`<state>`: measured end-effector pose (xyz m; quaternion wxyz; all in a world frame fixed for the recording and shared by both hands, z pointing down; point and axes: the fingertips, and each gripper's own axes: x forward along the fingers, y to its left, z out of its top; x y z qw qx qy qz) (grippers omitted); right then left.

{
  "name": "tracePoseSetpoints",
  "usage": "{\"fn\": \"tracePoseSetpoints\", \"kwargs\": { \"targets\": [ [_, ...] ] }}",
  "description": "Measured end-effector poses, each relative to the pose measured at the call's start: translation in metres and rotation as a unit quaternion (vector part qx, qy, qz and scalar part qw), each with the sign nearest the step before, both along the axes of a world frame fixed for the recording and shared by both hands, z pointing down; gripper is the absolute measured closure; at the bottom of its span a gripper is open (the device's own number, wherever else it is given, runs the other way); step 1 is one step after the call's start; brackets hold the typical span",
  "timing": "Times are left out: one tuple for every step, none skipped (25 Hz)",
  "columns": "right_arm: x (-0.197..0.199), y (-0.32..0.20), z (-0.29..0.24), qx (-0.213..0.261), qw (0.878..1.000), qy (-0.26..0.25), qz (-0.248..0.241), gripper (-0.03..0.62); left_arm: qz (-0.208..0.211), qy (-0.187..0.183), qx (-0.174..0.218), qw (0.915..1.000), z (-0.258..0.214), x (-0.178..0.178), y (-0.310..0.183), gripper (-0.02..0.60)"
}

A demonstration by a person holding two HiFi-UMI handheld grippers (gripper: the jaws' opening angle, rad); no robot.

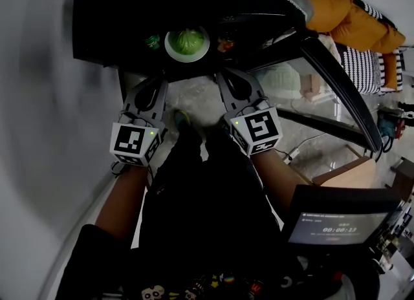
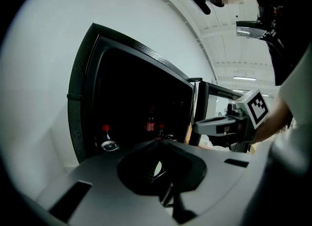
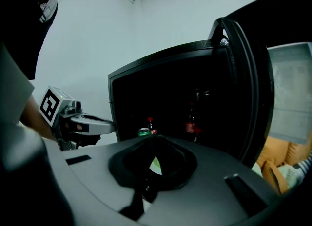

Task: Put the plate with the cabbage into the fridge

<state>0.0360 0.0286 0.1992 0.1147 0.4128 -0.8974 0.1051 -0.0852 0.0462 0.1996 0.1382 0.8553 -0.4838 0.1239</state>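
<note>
Fingers on left gripper [image 2: 159, 141] and right gripper [image 3: 155, 136] are clenched together; bottle [image 3: 190, 122] label red, print illegible.

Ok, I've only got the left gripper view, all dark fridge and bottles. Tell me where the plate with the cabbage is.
Observer: In the head view, the plate with the cabbage sits inside the fridge. It is just beyond the left hand-held gripper and the right hand-held gripper, and looks apart from both.
Operator: Tell me what's past the open door.
Observer: Beyond the door, the head view shows an orange cushion.
Operator: Now check around the bottles for anything I'm missing.
Observer: The right gripper view shows a green can beside a red-capped bottle.
</note>
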Motion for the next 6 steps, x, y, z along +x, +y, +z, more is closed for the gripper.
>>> {"fn": "tracePoseSetpoints", "kwargs": {
  "targets": [
    [-0.005,0.008,-0.009,-0.002,1.0,0.002,-0.003,0.588,0.001,0.001,-0.002,1.0,-0.009,-0.004,0.008,0.578],
    [-0.01,0.016,-0.015,-0.003,1.0,0.004,-0.005,0.588,0.003,0.003,-0.004,1.0,-0.015,-0.01,0.016,0.578],
    [-0.015,0.023,-0.019,-0.003,1.0,0.009,-0.003,0.588,0.008,0.007,-0.004,0.9999,-0.017,-0.015,0.022,0.578],
    [-0.017,0.028,-0.02,0.0,1.0,0.018,0.004,0.588,0.017,0.014,-0.002,0.9998,-0.016,-0.018,0.025,0.578],
    [-0.017,0.031,-0.021,0.005,0.999,0.031,0.015,0.588,0.03,0.024,0.003,0.9992,-0.013,-0.019,0.025,0.578],
    [-0.015,0.033,-0.022,0.012,0.999,0.045,0.028,0.588,0.046,0.035,0.009,0.9983,-0.01,-0.018,0.024,0.578]
  ]
}}
